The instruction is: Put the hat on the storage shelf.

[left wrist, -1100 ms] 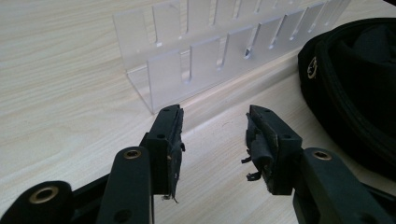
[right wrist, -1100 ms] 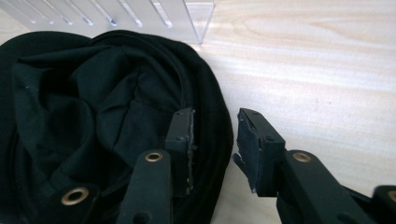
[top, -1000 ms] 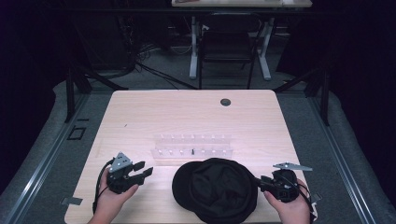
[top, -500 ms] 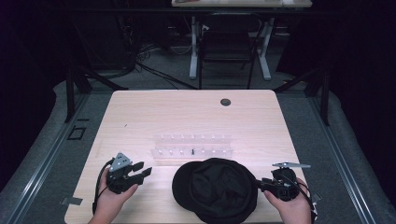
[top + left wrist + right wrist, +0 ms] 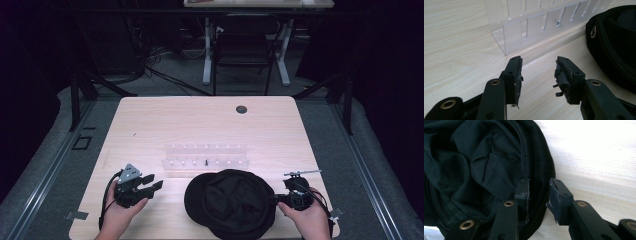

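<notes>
Black cap rim between closing right claw jaws.

Table evenly lit, surroundings dark; right gripper view overexposed, soft.

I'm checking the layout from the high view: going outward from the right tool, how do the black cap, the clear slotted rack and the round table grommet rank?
1. Black cap: right at the right tool, on its left.
2. Clear slotted rack: mid-table, beyond the cap.
3. Round table grommet: near the far edge.
</notes>
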A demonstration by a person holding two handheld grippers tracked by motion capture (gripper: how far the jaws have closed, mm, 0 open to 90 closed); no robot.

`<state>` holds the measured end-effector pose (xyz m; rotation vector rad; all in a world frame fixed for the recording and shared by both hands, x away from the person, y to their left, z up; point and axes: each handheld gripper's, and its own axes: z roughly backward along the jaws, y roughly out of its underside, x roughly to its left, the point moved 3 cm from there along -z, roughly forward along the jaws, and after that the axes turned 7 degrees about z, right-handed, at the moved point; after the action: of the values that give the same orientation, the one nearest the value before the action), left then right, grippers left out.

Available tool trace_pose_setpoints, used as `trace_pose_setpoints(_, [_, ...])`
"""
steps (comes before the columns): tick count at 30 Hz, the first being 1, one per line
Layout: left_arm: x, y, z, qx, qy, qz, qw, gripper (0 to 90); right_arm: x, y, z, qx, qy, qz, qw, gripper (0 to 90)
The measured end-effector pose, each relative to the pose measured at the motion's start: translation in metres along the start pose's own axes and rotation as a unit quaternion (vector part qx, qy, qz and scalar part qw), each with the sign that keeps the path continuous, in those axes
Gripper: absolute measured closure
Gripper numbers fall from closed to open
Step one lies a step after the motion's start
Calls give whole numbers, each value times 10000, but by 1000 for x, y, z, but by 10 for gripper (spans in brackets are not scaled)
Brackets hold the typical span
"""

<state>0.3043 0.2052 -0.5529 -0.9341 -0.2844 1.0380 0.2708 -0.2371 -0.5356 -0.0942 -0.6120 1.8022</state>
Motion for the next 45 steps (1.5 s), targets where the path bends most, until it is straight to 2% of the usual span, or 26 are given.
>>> trace_pose_setpoints(9, [0,1,-1,55,-43,9,10000,565,-2,4,-2,76,-35,-143,9999,664])
trace_pose_setpoints(17, [1,1,-1,141,-48,6,9999,576,-7,4,-8,196,-68,-231,9995,694])
trace_pose_setpoints(24, [1,1,-1,71,-37,40,10000,583,-11,2,-11,330,-198,-287,9988,687])
trace_pose_setpoints(29, [1,1,-1,77,-43,41,10000,586,-11,2,-11,314,-328,-334,9984,794])
trace_pose_setpoints(33, [2,2,-1,85,-66,44,9999,586,-13,0,-8,210,-371,-260,9988,840])
trace_pose_setpoints(35, [3,2,-1,136,-69,42,9999,586,-14,-2,-6,179,-383,-326,9986,859])
trace_pose_setpoints(40, [3,2,-1,109,-55,73,9999,586,-18,-5,0,142,-390,-356,9985,871])
trace_pose_setpoints(45, [4,2,-2,119,-60,83,9999,587,-29,-8,7,151,-286,-444,9985,874])
